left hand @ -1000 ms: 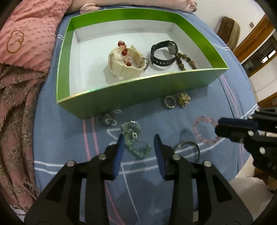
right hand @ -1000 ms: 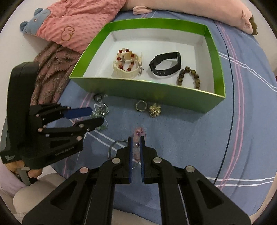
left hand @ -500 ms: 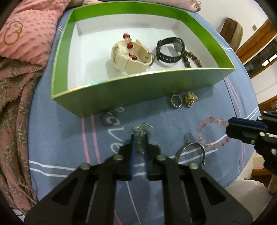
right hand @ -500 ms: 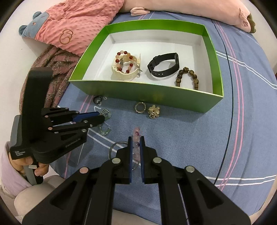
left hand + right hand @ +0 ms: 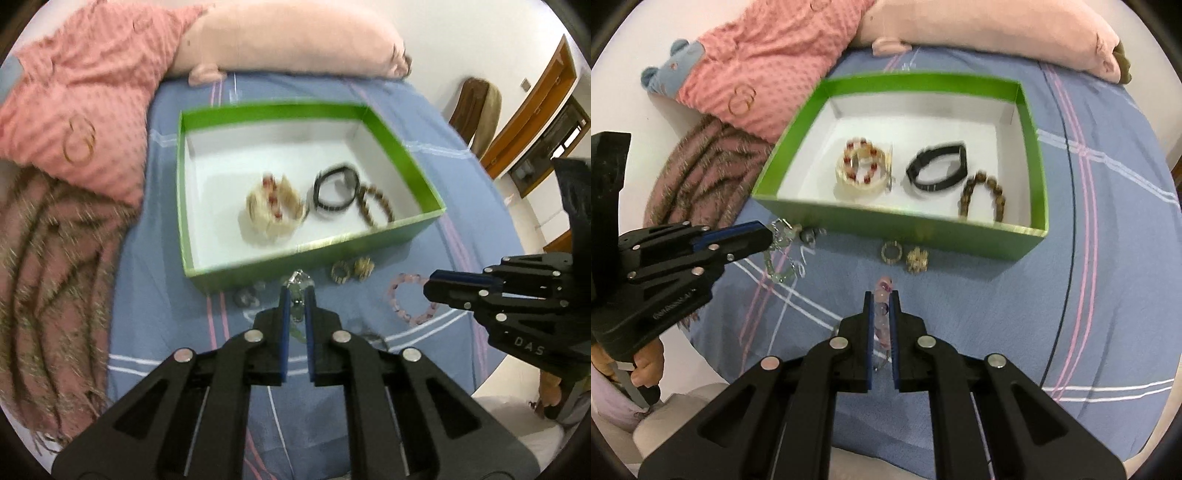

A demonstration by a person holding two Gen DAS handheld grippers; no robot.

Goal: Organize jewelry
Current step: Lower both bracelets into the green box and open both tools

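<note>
Having clamped and lifted the silver chain bracelet [image 5: 779, 254], the left gripper [image 5: 296, 295] joins the right gripper [image 5: 881, 299], pinching the pink bead bracelet [image 5: 406, 299], ready for the green box [image 5: 388, 236].

The left gripper [image 5: 296, 295] is at the near left, its fingers [image 5: 284, 317] closed on a silvery chain bracelet [image 5: 779, 243]. The right gripper [image 5: 881, 299] is at near centre, its fingers [image 5: 894, 325] pinched on a pink bead bracelet [image 5: 406, 299]. A bare hand [image 5: 646, 373] grips the left handle.
</note>
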